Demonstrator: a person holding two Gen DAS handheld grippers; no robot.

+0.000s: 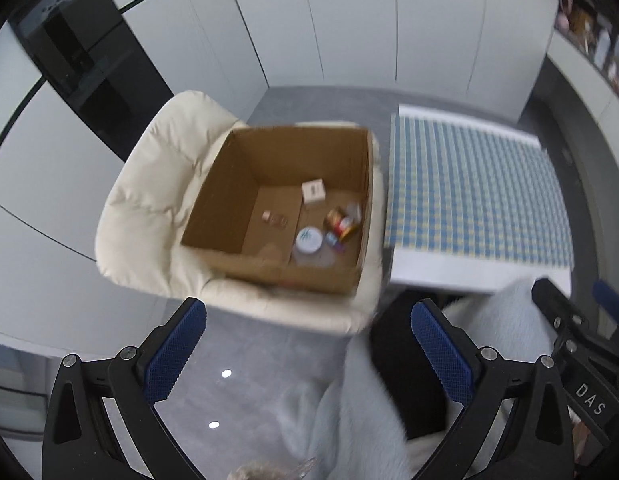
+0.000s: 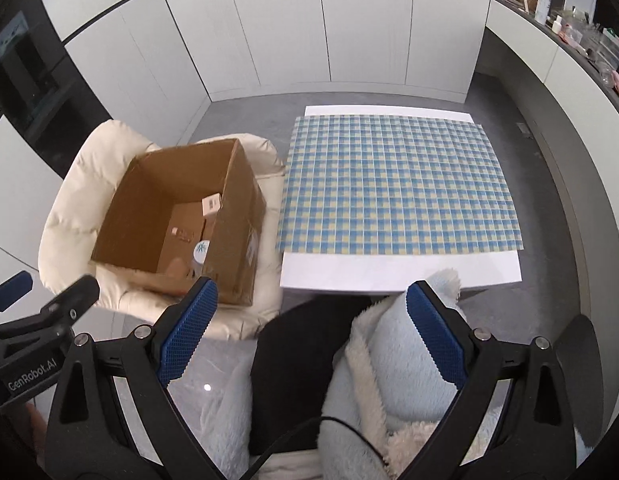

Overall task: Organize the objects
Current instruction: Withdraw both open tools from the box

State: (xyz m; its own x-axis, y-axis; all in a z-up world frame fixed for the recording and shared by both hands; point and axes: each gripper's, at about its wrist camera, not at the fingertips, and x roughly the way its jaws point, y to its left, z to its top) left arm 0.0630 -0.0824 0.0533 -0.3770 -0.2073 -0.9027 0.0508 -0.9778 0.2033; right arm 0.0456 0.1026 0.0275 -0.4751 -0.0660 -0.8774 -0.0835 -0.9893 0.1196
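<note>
An open cardboard box [image 1: 237, 184] sits on a cream padded chair [image 1: 149, 200]; it also shows in the right wrist view [image 2: 145, 208]. Inside lie a small white box [image 1: 312, 191], a white round lid [image 1: 308, 239], a small brown-red can [image 1: 341, 224] and a tiny item [image 1: 266, 216]. My left gripper [image 1: 309, 344] is open and empty, held above the floor before the chair. My right gripper [image 2: 311, 328] is open and empty, above the person's lap.
A low white table [image 2: 401, 272] with a blue-yellow checked cloth [image 2: 397, 184] stands right of the chair. A fluffy pale blue garment [image 2: 397, 360] lies under the grippers. White cabinets line the back; a cluttered counter [image 2: 569, 28] runs at the right.
</note>
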